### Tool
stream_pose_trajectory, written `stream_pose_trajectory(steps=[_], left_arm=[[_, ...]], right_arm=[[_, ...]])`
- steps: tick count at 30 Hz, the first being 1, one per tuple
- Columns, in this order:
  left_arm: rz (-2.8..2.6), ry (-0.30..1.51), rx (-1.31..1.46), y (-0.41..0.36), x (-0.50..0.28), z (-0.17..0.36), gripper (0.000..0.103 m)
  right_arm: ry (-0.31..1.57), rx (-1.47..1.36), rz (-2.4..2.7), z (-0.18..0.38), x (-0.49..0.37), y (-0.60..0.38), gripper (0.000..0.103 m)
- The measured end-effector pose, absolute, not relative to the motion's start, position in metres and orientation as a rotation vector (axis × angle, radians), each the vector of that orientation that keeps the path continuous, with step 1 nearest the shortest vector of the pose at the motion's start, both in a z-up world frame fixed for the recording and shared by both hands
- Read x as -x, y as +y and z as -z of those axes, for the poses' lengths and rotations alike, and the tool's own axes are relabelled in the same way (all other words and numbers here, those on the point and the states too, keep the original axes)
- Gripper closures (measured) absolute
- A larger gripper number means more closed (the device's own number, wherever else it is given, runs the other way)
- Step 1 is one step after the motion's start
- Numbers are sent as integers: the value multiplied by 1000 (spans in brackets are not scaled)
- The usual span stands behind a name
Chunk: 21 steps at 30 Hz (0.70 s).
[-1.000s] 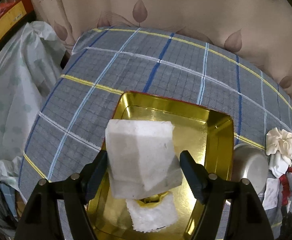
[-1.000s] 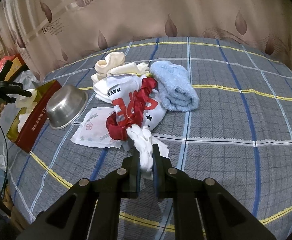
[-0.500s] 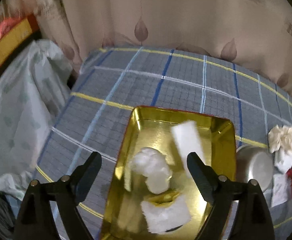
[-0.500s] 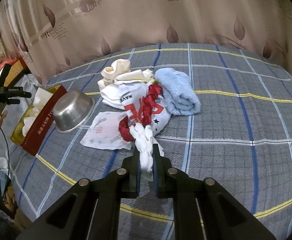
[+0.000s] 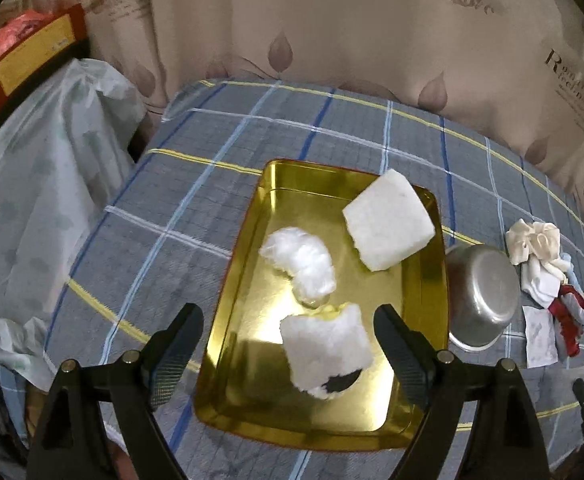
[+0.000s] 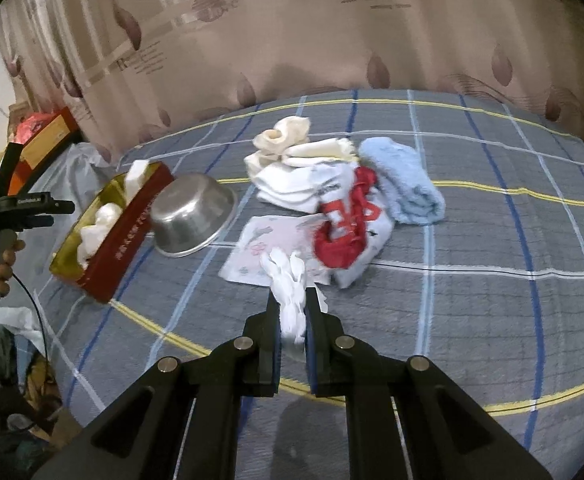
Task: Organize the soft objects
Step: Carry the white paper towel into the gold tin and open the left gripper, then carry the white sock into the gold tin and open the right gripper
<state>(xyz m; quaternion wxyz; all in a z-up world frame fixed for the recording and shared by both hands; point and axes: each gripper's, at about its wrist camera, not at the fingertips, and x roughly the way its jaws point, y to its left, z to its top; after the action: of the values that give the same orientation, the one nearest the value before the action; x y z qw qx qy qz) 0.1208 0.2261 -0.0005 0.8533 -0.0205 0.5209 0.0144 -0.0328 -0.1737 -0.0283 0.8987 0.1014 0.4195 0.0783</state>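
A gold tin tray (image 5: pixel 427 300) with red outer walls (image 6: pixel 120 246) lies on the plaid bed. It holds a white foam block (image 5: pixel 389 226), a cotton wad (image 5: pixel 301 264) and a torn white sponge piece (image 5: pixel 325 350). My left gripper (image 5: pixel 288 336) hangs wide open above the tray's near end, holding nothing. My right gripper (image 6: pixel 292 306) is shut on a white scrunched cloth (image 6: pixel 288 280), lifted over the bed in front of a clothes pile: a red-and-white garment (image 6: pixel 347 220), a light blue towel (image 6: pixel 401 180) and cream socks (image 6: pixel 284 136).
An upturned steel bowl (image 6: pixel 192 214) leans beside the tray. A flat patterned packet (image 6: pixel 258 250) lies near the pile. A curtain (image 6: pixel 292 40) hangs behind the bed. A plastic-covered bundle (image 5: pixel 32 184) and a red-yellow box (image 5: pixel 28 52) stand off the bed's left edge.
The left gripper opened and let go of the white foam block, which now lies at the tray's far right; the gripper drew back. The right gripper lifted the white cloth away from the pile.
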Motion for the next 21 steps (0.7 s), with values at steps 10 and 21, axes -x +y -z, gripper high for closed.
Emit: stream_pose_trajectory(steps=[10,21], left_arm=[[-95,1026,74,245,-86,-3,14],[-219,1006,62,279,-52,5,14]], right_arm=[[857,-86,-317,1,15,-96,92],[812,21,-553,-23,-33,27,92]])
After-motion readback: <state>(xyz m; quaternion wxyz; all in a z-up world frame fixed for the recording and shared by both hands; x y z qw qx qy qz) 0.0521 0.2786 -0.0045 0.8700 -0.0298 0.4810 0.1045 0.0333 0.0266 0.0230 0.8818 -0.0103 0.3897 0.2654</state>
